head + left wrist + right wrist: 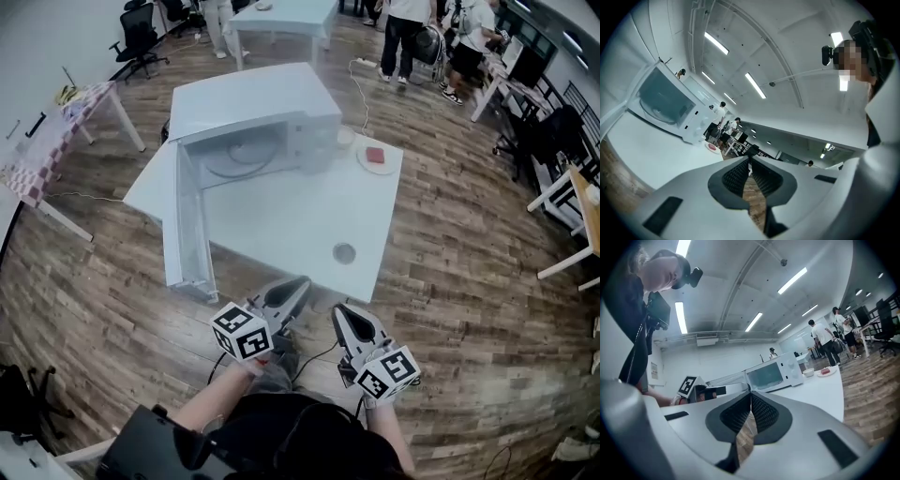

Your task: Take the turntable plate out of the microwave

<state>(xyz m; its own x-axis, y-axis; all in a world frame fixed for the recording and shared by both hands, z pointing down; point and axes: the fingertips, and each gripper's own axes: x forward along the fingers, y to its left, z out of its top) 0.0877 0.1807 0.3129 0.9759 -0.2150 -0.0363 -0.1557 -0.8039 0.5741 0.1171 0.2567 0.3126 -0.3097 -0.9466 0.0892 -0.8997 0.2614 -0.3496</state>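
Turntable plate [242, 159] inside microwave [258, 98], door [184, 225] swung open, on white table [300, 225].

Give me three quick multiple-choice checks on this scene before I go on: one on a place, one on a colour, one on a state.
1. Where is the turntable plate?
A) inside the microwave
B) on top of it
C) held up in front of it

2. What colour is the item on the small plate right of the microwave?
A) green
B) red
C) blue

3. How does the microwave door stand?
A) shut
B) swung wide open
C) taken off

Key:
1 A, the round plate lies on the floor of the open cavity.
2 B, the head view shows a red block on the plate.
3 B, the door hangs out to the left of the cavity, still hinged.
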